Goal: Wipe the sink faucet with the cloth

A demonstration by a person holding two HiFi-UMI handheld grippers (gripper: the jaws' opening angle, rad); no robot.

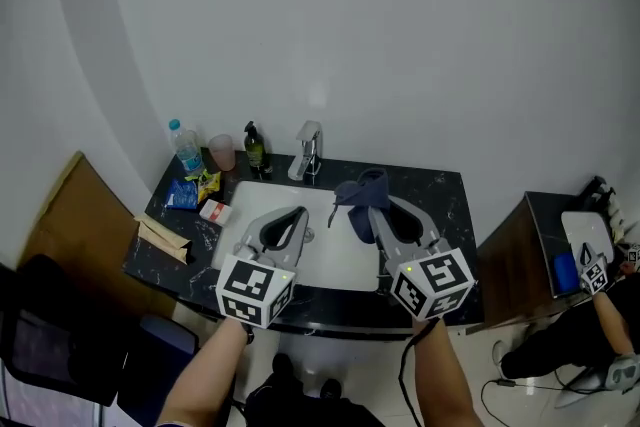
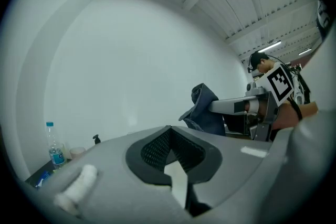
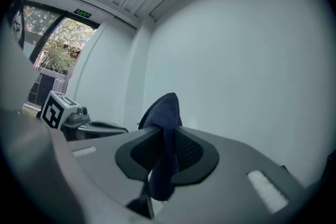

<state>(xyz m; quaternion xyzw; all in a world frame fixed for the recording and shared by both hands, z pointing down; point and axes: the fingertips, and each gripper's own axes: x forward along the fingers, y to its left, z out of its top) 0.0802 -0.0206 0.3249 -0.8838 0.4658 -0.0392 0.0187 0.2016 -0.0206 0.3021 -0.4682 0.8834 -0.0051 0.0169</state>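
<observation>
Right gripper (image 1: 378, 215) is clamped tight on the dark blue cloth (image 1: 362, 193). In the right gripper view the fabric is pinched between the pads, with a peak sticking out past the tips and the rest drooping below. Left gripper (image 1: 297, 217) is squeezed closed with nothing in it.

Both hover over the white sink (image 1: 335, 250), which is set into the black table (image 1: 440, 195). Nothing is on the faucet (image 1: 308, 151) yet, so I'd say the wiping hasn't started.

The bit that matters: in the head view the faucet sits at roughly 11 o'clock from the cloth, near it but clearly apart. It stands upright at the back rim with its spout reaching toward the basin. The empty left gripper has the faucet almost dead at 12 o'clock and is about as close. Only the right one carries the cloth, so my guess is it swings up and left to meet the faucet.
</observation>
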